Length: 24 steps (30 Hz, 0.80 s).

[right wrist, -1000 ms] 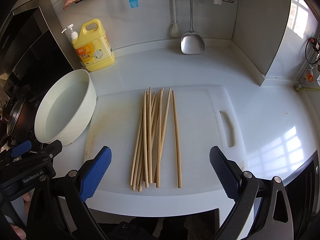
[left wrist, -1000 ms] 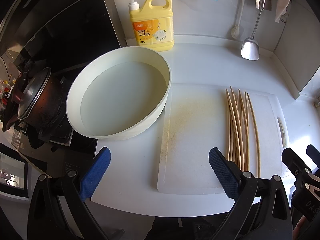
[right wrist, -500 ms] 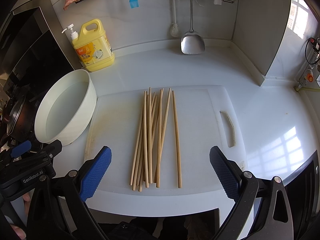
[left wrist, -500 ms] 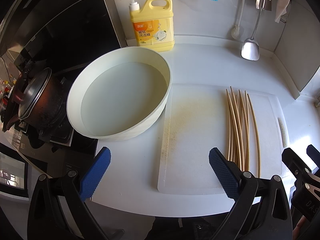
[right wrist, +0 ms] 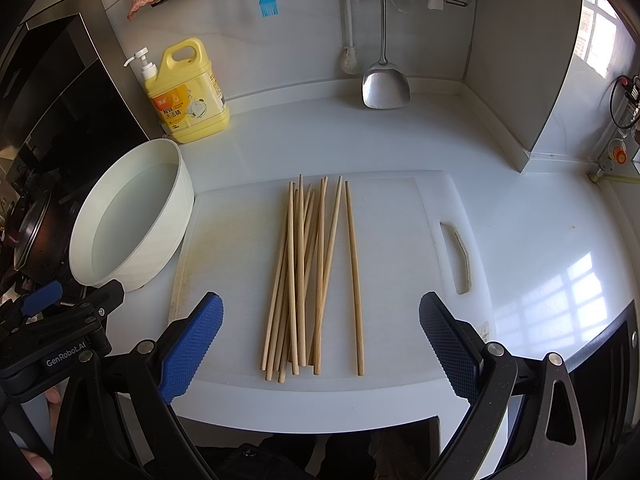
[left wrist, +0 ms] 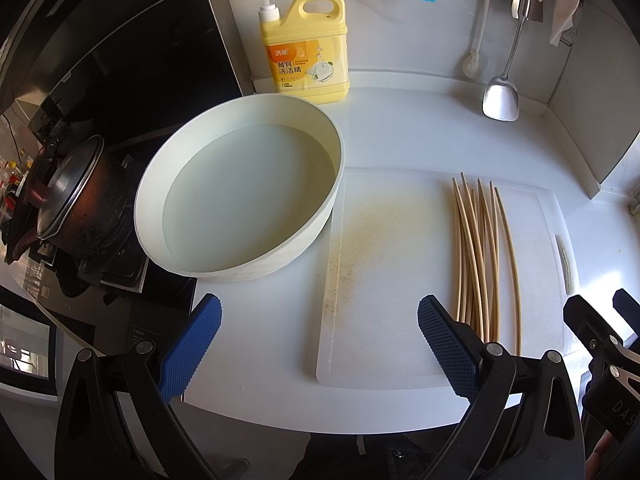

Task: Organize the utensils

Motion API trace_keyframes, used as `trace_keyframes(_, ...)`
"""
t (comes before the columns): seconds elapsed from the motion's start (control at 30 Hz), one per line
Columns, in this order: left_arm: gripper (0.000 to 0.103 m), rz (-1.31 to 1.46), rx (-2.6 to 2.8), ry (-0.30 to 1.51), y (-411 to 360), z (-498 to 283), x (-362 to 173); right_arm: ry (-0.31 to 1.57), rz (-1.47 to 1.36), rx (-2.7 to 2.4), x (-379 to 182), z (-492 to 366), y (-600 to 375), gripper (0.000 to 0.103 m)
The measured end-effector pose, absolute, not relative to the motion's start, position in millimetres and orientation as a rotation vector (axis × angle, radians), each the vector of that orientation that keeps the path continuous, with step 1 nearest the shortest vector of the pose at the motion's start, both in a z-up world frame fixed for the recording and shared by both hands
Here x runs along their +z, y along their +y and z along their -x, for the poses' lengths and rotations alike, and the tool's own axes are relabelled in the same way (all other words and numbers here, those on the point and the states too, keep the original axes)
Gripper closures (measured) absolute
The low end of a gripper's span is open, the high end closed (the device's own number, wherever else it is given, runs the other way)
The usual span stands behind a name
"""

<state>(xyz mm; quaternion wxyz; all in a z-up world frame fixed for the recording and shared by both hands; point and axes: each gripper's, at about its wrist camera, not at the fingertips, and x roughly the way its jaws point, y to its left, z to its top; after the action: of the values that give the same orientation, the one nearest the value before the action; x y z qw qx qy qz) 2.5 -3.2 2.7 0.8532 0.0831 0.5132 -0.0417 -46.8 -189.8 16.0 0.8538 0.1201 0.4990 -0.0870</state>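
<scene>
Several wooden chopsticks [right wrist: 310,276] lie in a loose bundle on a white cutting board [right wrist: 400,240], with one chopstick [right wrist: 354,276] apart on the right. My right gripper [right wrist: 320,340] hovers open over their near ends, nothing between its blue pads. In the left wrist view the same chopsticks [left wrist: 478,256] lie right of centre on the board [left wrist: 380,280]. My left gripper [left wrist: 318,340] is open and empty above the counter between the white basin [left wrist: 240,200] and the board.
The white round basin [right wrist: 132,216] holds water, left of the board. A yellow detergent bottle [right wrist: 188,92] stands at the back wall. A metal spatula [right wrist: 385,84] and a blue brush [right wrist: 268,4] hang there. A dark pot [left wrist: 76,208] sits on the stove at left.
</scene>
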Motion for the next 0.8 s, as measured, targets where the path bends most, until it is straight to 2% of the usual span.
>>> trace_keyframes(0.8,0.006,-0.176,-0.089,1.078,-1.7,-2.9,3.6,1.050,-0.249,-0.185,17.1,46.0,-185.8,0.009)
